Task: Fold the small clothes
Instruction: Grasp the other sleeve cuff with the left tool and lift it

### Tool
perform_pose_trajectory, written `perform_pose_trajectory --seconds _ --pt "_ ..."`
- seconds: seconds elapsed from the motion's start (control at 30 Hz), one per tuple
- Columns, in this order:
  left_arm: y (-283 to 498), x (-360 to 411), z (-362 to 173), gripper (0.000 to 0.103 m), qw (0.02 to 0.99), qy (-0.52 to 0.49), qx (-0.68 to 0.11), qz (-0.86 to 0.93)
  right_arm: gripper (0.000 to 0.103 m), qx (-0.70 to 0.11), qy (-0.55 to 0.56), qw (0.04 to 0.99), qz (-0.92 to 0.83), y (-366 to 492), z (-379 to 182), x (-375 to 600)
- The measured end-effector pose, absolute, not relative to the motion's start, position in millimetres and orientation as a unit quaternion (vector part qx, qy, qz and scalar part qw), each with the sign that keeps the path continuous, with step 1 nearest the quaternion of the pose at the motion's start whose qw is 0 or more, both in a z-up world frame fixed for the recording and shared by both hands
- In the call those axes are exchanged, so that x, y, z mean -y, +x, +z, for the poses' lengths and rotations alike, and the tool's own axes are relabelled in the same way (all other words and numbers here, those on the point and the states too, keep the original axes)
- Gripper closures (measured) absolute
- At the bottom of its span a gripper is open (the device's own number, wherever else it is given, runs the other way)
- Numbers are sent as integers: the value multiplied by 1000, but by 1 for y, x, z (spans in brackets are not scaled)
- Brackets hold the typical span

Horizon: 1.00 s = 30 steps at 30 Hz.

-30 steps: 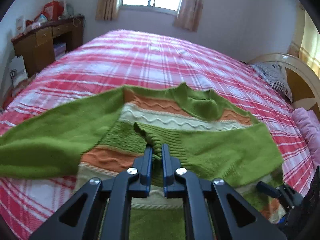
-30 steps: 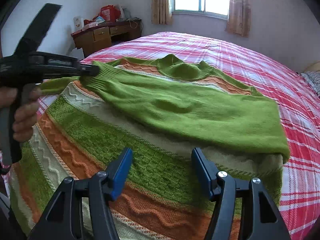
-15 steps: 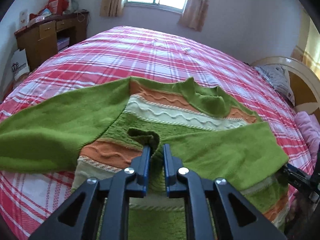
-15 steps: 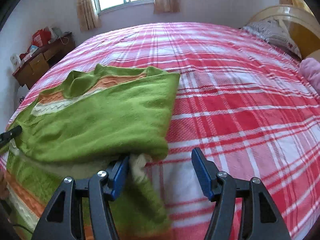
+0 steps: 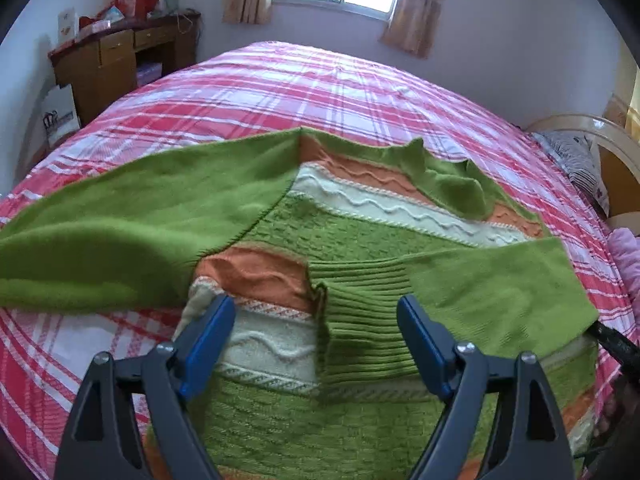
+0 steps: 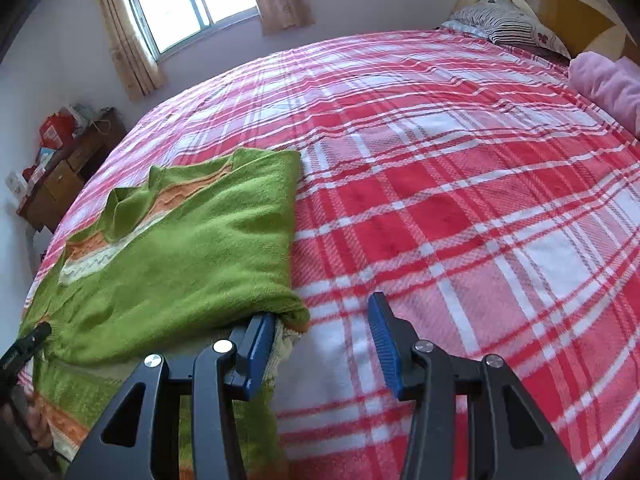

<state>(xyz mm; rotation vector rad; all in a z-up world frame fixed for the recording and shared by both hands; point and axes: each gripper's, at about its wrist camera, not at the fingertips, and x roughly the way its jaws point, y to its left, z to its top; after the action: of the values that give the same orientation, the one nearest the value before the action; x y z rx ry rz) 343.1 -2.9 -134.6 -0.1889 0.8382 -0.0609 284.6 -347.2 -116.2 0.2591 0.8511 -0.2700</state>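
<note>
Sweater point(image 5: 360, 248) flat on plaid bed point(image 5: 320, 92), one sleeve folded across chest, ribbed cuff point(image 5: 360, 320) lying loose between left gripper point(image 5: 316, 336) jaws, opening wide. Other sleeve point(image 5: 132, 216) not yet folded in. Right gripper point(image 6: 322, 344) jaws closing at sweater's side edge, nothing pinched. Body fold to come.

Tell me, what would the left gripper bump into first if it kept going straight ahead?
Probably the ribbed green cuff of the striped knitted sweater's folded sleeve. It lies between the left gripper's opening jaws, untouched by its pads, though depth is unclear.
</note>
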Motion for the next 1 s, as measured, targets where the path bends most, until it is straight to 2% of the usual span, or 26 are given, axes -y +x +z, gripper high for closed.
perform_pose_trajectory --seconds 0.13,0.23,0.3,0.33,0.47,0.57,0.73,0.87,1.0 --pt "343 7 -139 15 908 -82 -410 -30 56 -371 77 913 -148 265 -87 325" --pt "343 14 -140 9 908 -68 -414 -26 56 -325 40 941 -87 273 -58 300" --pt "343 17 -139 8 908 -58 -414 -25 60 -353 8 935 -37 298 -60 280" --pt "342 17 -139 8 908 -55 -414 -25 71 -367 18 930 -9 310 -66 277" --pt "338 8 -139 8 909 -72 -410 -30 74 -443 37 896 -8 332 -114 291" --pt "335 3 -139 8 910 -90 -404 -35 77 -431 46 901 1 310 -121 301" --pt "333 5 -136 6 912 -84 -399 -36 75 -432 10 901 -34 304 -99 289" --pt "318 -12 -132 6 913 -106 -394 -28 72 -406 -21 914 17 319 -79 254" --pt "298 -42 -123 6 916 -108 -387 -2 72 -450 -18 893 12 349 -107 251"
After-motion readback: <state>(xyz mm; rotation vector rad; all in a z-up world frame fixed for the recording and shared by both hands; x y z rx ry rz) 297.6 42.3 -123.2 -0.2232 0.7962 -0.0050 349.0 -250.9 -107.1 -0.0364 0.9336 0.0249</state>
